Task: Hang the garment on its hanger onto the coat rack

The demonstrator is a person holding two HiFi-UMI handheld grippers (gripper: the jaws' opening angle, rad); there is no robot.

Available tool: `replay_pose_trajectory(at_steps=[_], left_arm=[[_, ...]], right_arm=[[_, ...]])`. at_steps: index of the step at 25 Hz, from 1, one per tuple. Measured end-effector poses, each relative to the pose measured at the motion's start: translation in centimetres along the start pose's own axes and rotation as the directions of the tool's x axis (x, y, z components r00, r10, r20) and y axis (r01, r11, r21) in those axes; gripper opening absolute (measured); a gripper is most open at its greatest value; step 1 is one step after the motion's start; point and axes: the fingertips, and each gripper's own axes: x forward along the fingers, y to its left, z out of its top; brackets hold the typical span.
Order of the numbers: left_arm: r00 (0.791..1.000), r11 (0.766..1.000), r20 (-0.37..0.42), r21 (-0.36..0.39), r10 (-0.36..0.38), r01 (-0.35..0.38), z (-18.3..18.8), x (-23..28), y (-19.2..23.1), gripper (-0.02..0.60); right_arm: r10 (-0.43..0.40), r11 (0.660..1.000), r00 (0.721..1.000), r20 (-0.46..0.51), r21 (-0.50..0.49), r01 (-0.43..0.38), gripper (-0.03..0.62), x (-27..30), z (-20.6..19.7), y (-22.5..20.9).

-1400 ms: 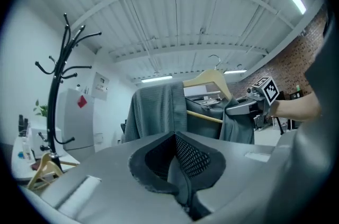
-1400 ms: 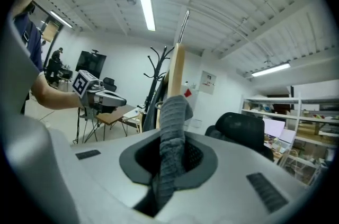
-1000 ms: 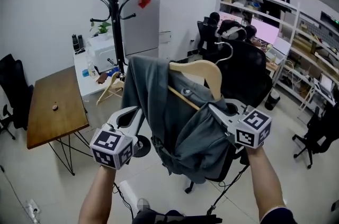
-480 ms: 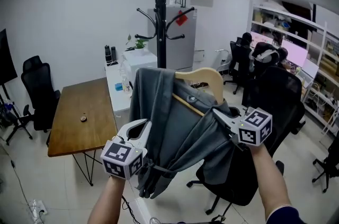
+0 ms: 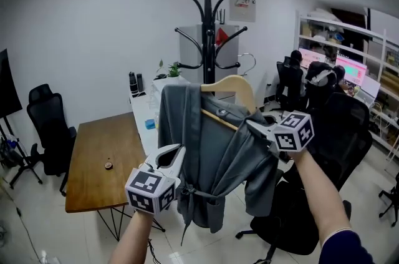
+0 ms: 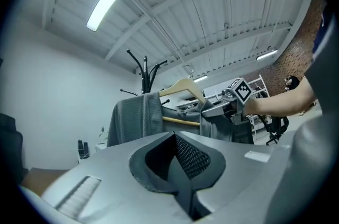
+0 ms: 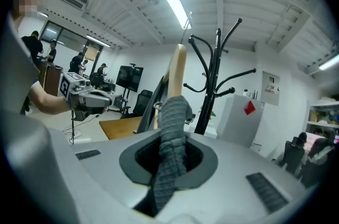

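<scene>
A grey garment (image 5: 209,150) hangs over a wooden hanger (image 5: 235,85) whose metal hook (image 5: 247,60) points up. The black coat rack (image 5: 207,25) stands just behind it, its arms above the hanger. My right gripper (image 5: 257,129) is shut on the garment's shoulder at the hanger's right end; in the right gripper view grey fabric (image 7: 170,138) fills the jaws and the wooden hanger (image 7: 177,72) rises beyond, with the coat rack (image 7: 214,77) to its right. My left gripper (image 5: 173,156) is beside the garment's left lower edge, apart from it. Its jaws stand shut with nothing between them (image 6: 179,167).
A wooden table (image 5: 100,163) stands at the left with a black chair (image 5: 53,132) behind it. A white desk (image 5: 144,116) and a fridge are by the rack. A black office chair (image 5: 340,150) is at the right; people sit at desks (image 5: 312,75) farther back.
Both grippers and the hanger with the garment have risen and come nearer the coat rack, which now stands directly behind the hanger. The grips look unchanged.
</scene>
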Motion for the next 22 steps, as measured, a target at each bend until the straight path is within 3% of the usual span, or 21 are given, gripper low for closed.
replay_pose_trajectory(at_steps=[10,22], left_arm=[[0.999,0.998,0.004,0.056,0.036,-0.037,2.0,4.2,1.8,0.002],[0.996,0.994,-0.024,0.081,0.081,-0.079,1.1,7.4,2.4,0.002]], right_arm=[[0.056,0.998,0.996,-0.073,0.009,-0.055,0.032,8.6,3.6,-8.0],[0.177,0.983,0.973,-0.151,-0.010,-0.181,0.032,14.9,1.7,-10.4]])
